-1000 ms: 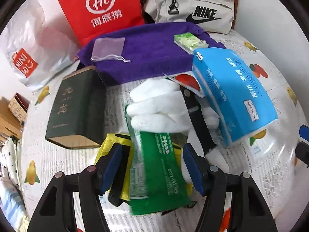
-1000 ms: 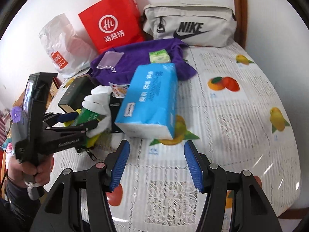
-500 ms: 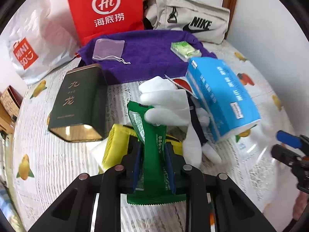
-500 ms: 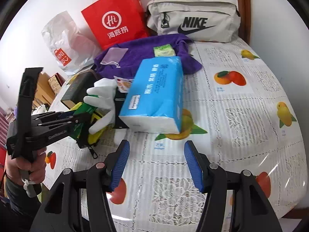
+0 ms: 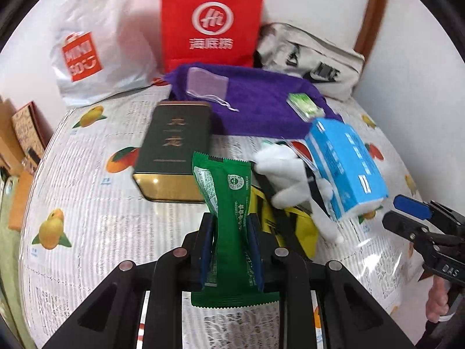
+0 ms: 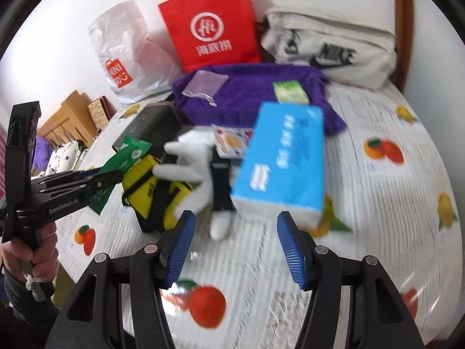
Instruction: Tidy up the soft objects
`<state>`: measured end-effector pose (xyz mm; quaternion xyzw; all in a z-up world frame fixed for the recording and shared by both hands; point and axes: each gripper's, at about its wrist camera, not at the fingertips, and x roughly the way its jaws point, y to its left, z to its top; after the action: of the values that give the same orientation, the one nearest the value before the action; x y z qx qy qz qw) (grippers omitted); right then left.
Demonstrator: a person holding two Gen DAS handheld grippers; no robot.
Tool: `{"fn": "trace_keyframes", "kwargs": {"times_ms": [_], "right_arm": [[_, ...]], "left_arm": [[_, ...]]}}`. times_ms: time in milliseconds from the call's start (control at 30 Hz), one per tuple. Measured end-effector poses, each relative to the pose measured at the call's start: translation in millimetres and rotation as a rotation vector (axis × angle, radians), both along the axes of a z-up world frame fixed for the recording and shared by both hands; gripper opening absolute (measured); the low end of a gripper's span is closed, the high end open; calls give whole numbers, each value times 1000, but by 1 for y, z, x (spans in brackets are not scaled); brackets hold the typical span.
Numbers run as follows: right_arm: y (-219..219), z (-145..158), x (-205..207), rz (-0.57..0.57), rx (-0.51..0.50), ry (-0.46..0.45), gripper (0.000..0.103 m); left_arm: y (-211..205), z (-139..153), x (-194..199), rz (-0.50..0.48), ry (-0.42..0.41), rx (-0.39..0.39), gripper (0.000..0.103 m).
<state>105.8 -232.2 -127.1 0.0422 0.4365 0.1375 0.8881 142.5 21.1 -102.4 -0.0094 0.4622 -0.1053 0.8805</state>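
My left gripper (image 5: pixel 231 232) is shut on a green foil packet (image 5: pixel 229 200), held up off the table; from the right wrist view the same packet (image 6: pixel 128 154) sticks out of that gripper (image 6: pixel 116 176). A white glove (image 5: pixel 283 171) lies on a yellow and black pouch (image 5: pixel 293 224), beside a blue tissue pack (image 5: pixel 345 168). My right gripper (image 6: pixel 235 247) stands open with nothing between its fingers, just short of the glove (image 6: pixel 191 157) and the tissue pack (image 6: pixel 284 160). A purple towel (image 5: pixel 255 104) lies behind them.
A dark green tin (image 5: pixel 174 148) lies left of the pile. A red paper bag (image 5: pixel 210 20), a white plastic bag (image 5: pixel 96 49) and a grey waist bag (image 5: pixel 311 58) lean at the wall. A small green pack (image 5: pixel 305 106) and a sheer pouch (image 5: pixel 206 84) rest on the towel.
The left gripper closed on the green packet and lifted it off the yellow pouch, drawing back to the left. The right gripper, still open, moved toward the glove and tissue pack.
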Motion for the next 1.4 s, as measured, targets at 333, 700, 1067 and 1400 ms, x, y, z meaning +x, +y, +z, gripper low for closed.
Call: {"fn": "trace_keyframes", "kwargs": {"times_ms": [333,700,1067,1400], "right_arm": [[44,6,55,69,-152,-95,49],[72,-28,95,152,-351,-39,37],[89,-50,112,196,-454,-24,0],[77,-13,83,177,-326,-100,0]], "left_arm": [[40,-4,12,68,17,-39,22],[52,-9,25,74,18,-73,23],[52,-9,27,54,36,-123,23],[50,-3,20,47,25,-120,23]]}}
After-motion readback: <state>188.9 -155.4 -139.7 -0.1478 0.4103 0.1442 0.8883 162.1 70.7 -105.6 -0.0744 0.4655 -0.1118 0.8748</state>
